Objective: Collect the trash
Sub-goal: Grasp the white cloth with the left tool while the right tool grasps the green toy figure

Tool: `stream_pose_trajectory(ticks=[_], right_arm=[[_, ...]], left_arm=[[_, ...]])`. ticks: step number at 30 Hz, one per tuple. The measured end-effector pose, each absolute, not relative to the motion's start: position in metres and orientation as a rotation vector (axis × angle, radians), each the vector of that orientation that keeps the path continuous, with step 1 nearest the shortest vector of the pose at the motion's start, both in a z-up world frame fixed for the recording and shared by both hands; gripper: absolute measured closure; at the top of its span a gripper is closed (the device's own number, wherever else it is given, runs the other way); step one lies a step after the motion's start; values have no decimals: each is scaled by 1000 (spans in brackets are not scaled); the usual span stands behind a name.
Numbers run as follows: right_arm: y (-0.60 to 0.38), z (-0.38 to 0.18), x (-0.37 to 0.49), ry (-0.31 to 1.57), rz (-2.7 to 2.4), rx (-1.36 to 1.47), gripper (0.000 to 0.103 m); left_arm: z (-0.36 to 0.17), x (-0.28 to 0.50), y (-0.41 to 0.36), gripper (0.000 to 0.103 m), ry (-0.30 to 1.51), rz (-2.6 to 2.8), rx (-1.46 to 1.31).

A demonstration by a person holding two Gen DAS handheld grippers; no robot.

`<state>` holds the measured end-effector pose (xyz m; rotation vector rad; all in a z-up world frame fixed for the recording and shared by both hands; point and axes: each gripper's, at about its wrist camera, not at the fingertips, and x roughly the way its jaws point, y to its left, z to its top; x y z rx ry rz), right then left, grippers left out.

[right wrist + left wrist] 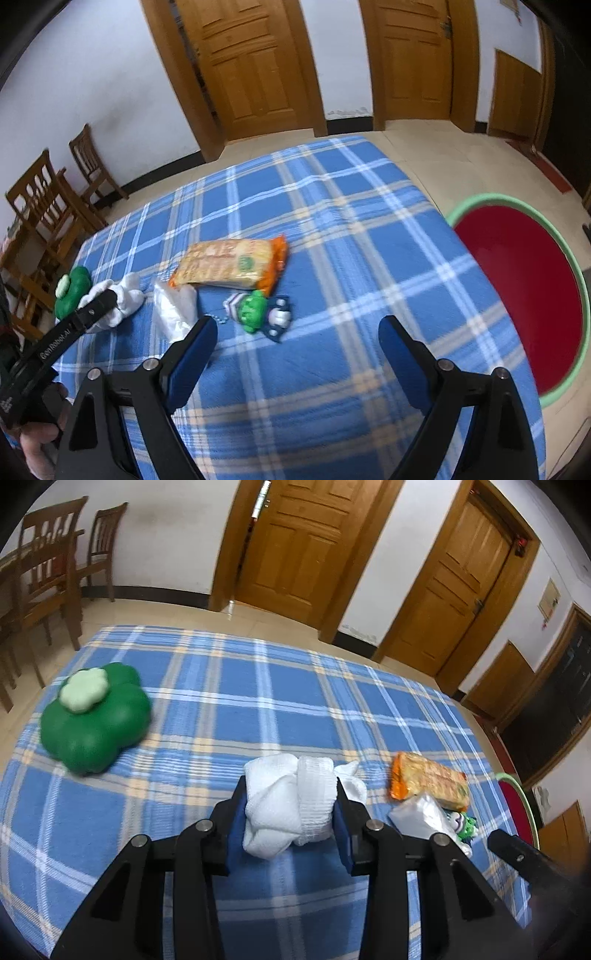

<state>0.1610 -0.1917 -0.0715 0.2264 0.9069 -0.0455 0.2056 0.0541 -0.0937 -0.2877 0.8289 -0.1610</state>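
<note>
Left gripper tilts down, jaws pinching the white cloth.

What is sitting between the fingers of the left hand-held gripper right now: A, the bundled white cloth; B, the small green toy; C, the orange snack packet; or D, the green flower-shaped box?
A: in the left wrist view the left hand-held gripper has its blue pads on either side of the bundled white cloth, while the orange snack packet lies apart on the blue plaid tablecloth.
</note>
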Motion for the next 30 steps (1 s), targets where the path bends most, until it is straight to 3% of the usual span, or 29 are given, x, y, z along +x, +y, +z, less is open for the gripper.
stream_pose_trajectory(ticks=[6, 19, 22, 30], right_arm=[[-174, -80, 174, 922, -46, 175, 30], [-158, -87, 182, 903, -78, 77, 42], [-154, -87, 182, 897, -94, 31, 55], [-163, -86, 175, 913, -66, 76, 57]], left_arm=[[-97, 205, 67, 62, 827, -129, -324], [-99, 205, 64, 62, 824, -123, -307], [-99, 205, 64, 62, 824, -124, -308], [-100, 205, 64, 62, 825, -125, -311]])
